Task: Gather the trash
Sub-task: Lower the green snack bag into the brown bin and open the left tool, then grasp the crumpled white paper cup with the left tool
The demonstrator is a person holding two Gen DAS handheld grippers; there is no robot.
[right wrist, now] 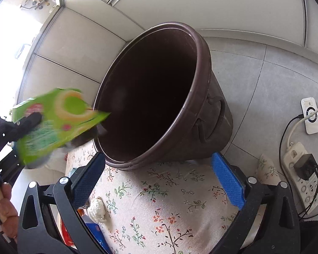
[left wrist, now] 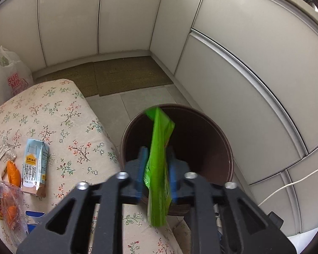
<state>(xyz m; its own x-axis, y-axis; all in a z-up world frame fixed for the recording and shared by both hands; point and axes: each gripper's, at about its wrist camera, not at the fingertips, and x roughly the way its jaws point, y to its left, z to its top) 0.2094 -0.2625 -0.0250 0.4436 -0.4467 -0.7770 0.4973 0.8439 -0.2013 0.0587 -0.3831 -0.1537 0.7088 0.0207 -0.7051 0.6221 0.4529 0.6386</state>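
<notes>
My left gripper [left wrist: 156,158] is shut on a green snack wrapper [left wrist: 159,165] and holds it over the near rim of a dark brown trash bin [left wrist: 212,139]. The wrapper [right wrist: 57,122] and the left gripper [right wrist: 29,120] also show at the left of the right wrist view, blurred, beside the bin's mouth [right wrist: 199,48]. My right gripper [right wrist: 159,175] is open and empty above the floral table edge, facing the bin. A milk carton [left wrist: 35,167], orange-filled wrappers [left wrist: 10,201] and a crumpled tissue [right wrist: 97,209] lie on the table.
The floral tablecloth [left wrist: 63,127] covers the table left of the bin. White cabinet doors [left wrist: 243,74] ring the floor. A white plastic bag [left wrist: 8,76] stands at the far left. A power strip with cables [right wrist: 303,169] lies on the floor, right of the bin.
</notes>
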